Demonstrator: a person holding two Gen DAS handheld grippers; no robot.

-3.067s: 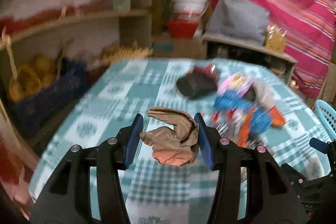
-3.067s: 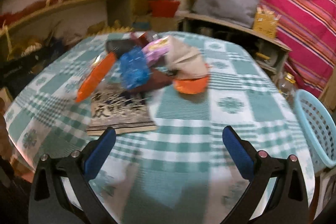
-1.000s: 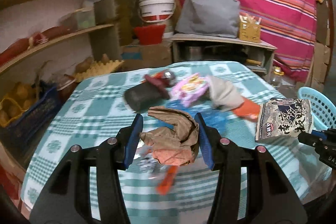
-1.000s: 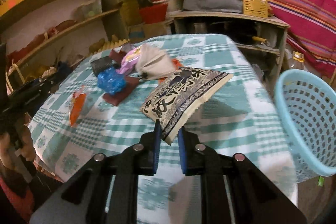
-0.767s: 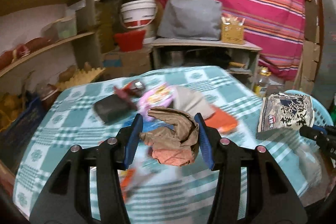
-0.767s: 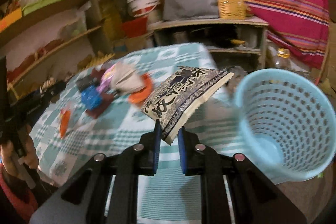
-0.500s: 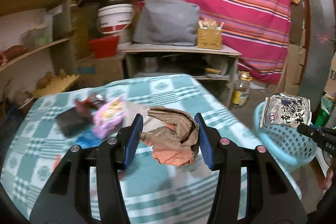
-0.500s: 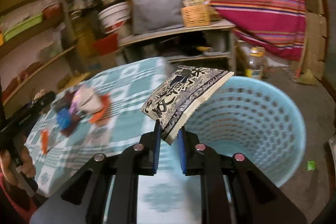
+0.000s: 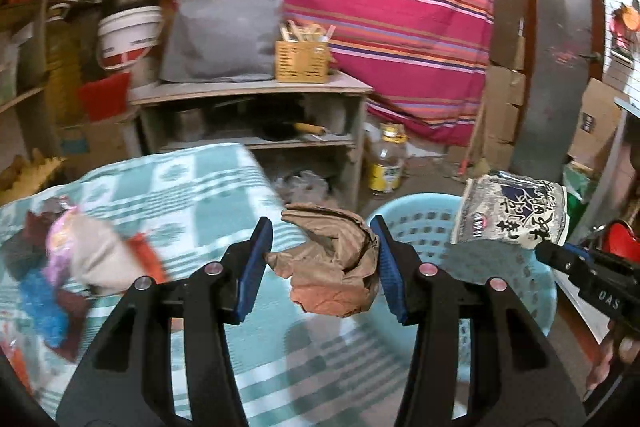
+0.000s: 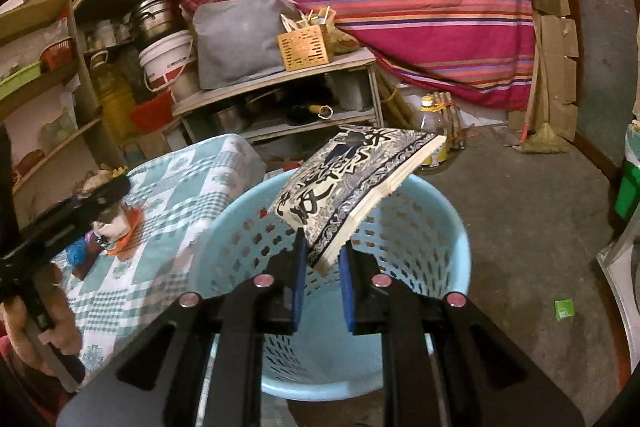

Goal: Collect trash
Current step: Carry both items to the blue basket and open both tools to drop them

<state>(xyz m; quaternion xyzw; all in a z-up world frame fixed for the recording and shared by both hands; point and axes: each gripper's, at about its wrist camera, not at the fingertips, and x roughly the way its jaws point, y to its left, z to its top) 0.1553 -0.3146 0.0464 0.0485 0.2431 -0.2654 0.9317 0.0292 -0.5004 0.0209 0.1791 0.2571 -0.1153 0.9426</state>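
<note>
My left gripper [image 9: 322,259] is shut on a crumpled brown paper wad [image 9: 332,267], held over the table's right edge, just left of the light blue perforated basket [image 9: 512,291]. My right gripper [image 10: 323,259] is shut on the corner of a black-and-white patterned snack bag [image 10: 352,183], which hangs directly above the open blue basket [image 10: 432,255]. In the left wrist view the same snack bag [image 9: 512,213] shows at the right, over the basket. More trash [image 9: 84,259] lies in a pile on the table: pink, blue, orange and beige wrappers.
The table wears a green-and-white checked cloth [image 9: 192,195]. Behind it stands a low shelf [image 9: 248,95] with a grey bag and a woven box; an oil bottle [image 9: 386,163] sits on the floor. A striped pink cloth hangs at the back. Shelving fills the left.
Both grippers swung right, away from the table's middle. The snack bag went from above the table to above the basket. The paper wad now sits at the table's edge beside the basket.
</note>
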